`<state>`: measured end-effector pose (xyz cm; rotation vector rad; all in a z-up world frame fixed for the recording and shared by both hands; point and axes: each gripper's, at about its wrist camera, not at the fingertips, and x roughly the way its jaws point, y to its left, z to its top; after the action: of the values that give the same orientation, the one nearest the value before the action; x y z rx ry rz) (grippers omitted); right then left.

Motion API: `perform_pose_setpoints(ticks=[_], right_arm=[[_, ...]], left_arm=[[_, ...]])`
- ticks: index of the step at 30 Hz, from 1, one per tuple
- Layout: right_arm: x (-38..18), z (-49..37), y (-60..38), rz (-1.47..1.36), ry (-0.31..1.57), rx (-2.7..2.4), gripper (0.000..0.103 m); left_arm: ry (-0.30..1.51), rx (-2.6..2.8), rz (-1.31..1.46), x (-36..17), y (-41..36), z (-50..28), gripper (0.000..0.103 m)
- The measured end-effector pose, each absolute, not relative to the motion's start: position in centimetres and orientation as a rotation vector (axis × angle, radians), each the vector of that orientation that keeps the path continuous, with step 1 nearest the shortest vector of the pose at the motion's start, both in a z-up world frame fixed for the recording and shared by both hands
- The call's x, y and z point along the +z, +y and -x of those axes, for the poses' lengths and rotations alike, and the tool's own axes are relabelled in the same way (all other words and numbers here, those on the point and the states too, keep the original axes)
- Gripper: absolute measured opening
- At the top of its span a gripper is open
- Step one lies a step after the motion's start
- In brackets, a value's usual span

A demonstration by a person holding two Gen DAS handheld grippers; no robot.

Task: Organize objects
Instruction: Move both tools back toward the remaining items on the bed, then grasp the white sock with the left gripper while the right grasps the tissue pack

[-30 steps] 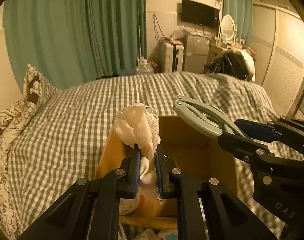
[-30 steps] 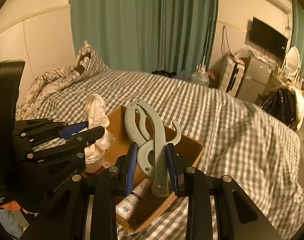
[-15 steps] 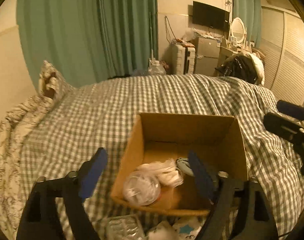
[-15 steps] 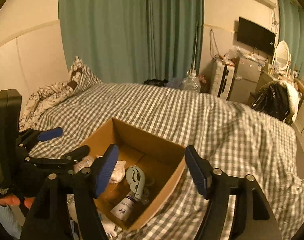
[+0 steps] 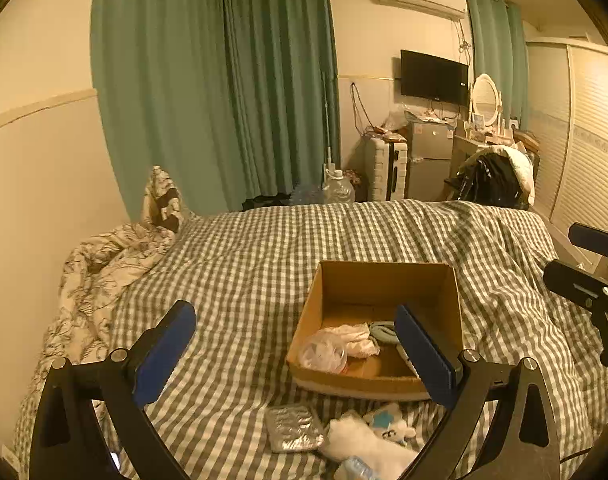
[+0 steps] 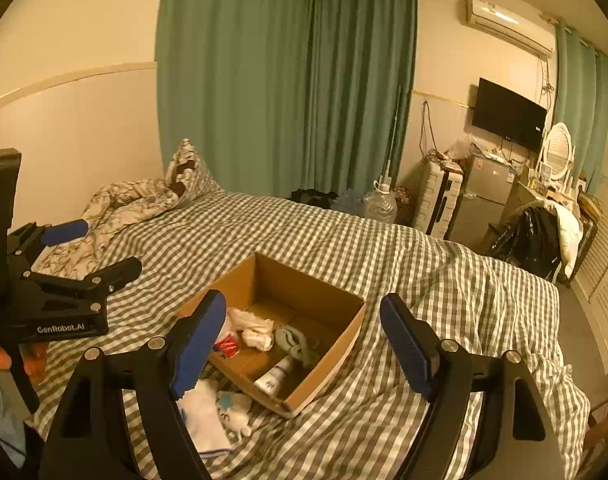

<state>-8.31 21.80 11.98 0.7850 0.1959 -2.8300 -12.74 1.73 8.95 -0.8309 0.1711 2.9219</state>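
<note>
Both tongs spread wide, nothing held. Cardboard box point(image 5: 383, 280) lies ahead, w/ some items inside. Loose things wait below the left gripper point(image 5: 296, 354): foil pack point(image 5: 294, 428), white plush point(image 5: 363, 442). Left gripper seems nearer than right gripper point(image 6: 304, 350).

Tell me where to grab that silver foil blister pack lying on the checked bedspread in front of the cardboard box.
Grip the silver foil blister pack across its two long edges, coming straight down from above. It lies flat on the checked bedspread, just short of the cardboard box, so only its thin edges give the jaws purchase; the soft cover should let them press under.
</note>
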Motion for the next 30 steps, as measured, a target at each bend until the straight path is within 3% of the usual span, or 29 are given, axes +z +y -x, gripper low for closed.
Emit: perform_pose_setpoints(ticks=[7, 17, 27, 29, 30], right_arm=[[9.9, 5.9, 20.0, -0.819, 0.231, -2.788, 0.08], [0.3, 6.2, 17.4, -1.03, 0.231, -2.641, 0.082], [-8.8, 6.4, 13.0, -1.28, 0.256, -2.387, 0.082], [-9.9, 6.5, 12.4, -1.31, 0.269, -2.359, 0.077], [-10.2, 6.5, 12.2, -1.319, 0.275, -2.347, 0.068]], left_arm=[[0.135, 2.928, 0.878, 6.9, 0.3, 9.9, 0.102], [0.033, 2.936, 1.092, -1.0, -2.7, 8.4, 0.102], [0.106, 2.894, 1.288, -7.1, -3.2, 7.5, 0.102], [0.115, 2.89, 1.311, -7.7, -3.4, 7.4, 0.102], [0.11, 2.887, 1.318, -7.9, -3.5, 7.4, 0.102]])
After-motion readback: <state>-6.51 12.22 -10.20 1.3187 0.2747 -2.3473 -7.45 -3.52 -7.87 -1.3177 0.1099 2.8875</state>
